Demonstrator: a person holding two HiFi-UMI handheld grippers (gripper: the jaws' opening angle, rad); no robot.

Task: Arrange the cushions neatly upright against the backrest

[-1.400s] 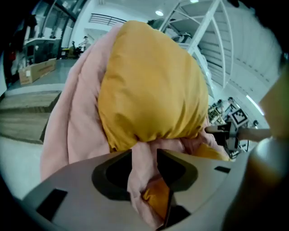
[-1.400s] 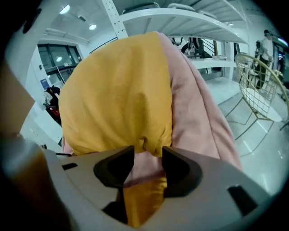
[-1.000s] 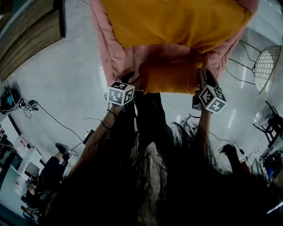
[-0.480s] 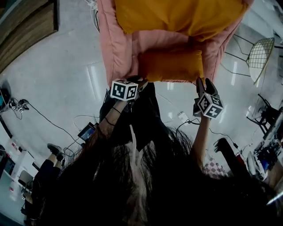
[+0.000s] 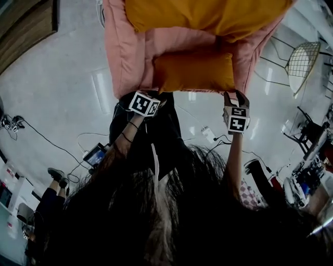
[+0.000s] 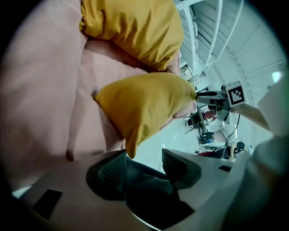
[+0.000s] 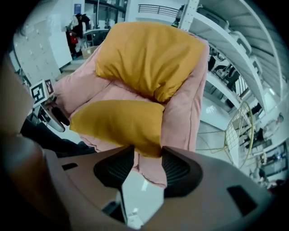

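Note:
A small yellow cushion (image 5: 195, 71) (image 6: 144, 103) (image 7: 117, 122) lies across the front of the pink armchair's seat (image 5: 125, 57). A large yellow cushion (image 5: 208, 15) (image 7: 149, 58) leans against the backrest behind it. My left gripper (image 5: 160, 96) (image 6: 144, 160) is at the small cushion's front left corner. Its jaws have just been opening and now stand open, with the corner tip hanging free beside one pad. My right gripper (image 5: 235, 95) (image 7: 148, 162) is at the front right corner, shut on that corner.
A wire chair (image 5: 302, 60) (image 7: 235, 131) stands to the right of the armchair. Cables (image 5: 52, 137) and a small device (image 5: 96, 154) lie on the grey floor at the left. Dark hair and dark clothing fill the lower head view.
Both grippers moved toward the armchair with the small cushion, which now rests farther onto the seat. The left jaws spread wider and came off the cushion's corner.

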